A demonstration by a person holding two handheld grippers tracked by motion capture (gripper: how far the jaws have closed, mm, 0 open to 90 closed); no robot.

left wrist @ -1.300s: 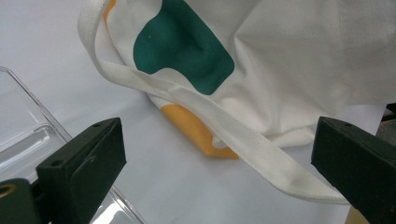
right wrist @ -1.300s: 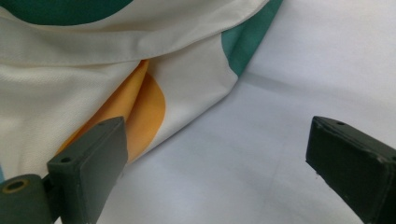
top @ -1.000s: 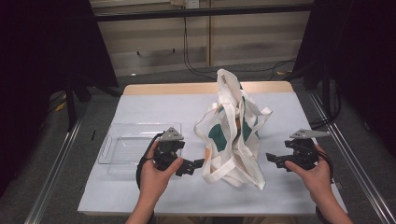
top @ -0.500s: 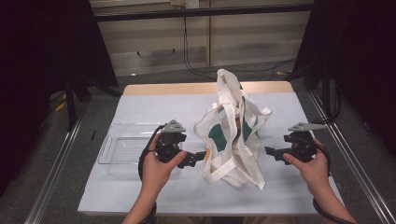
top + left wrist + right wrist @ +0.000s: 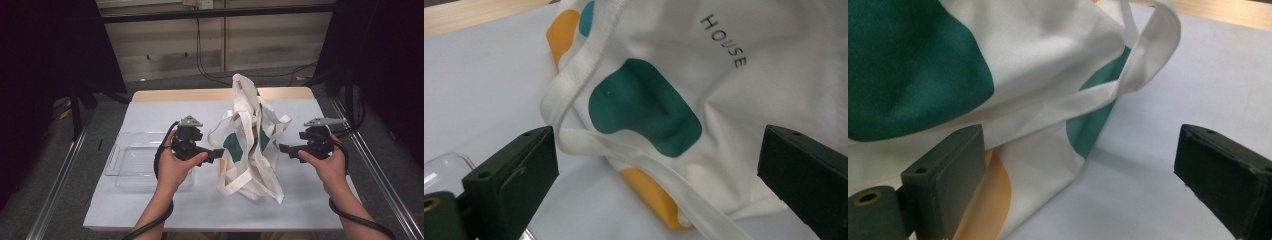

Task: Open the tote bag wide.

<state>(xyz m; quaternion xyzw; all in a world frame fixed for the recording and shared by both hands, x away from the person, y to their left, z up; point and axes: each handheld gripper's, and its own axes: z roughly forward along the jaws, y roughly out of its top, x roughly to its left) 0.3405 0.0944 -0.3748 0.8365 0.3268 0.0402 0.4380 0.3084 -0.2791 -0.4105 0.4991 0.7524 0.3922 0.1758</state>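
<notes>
The tote bag's [image 5: 251, 145] inside is hidden by folds. Beside it, the clear tray [image 5: 131, 161] holds nothing. Left hand-held gripper [image 5: 218, 153] and right hand-held gripper [image 5: 283, 148] flank the bag, jaws spread wide.

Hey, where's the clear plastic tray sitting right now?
In the high view the clear plastic tray lies on the table's left side, partly under the left tongs, just left of the tote bag.
</notes>
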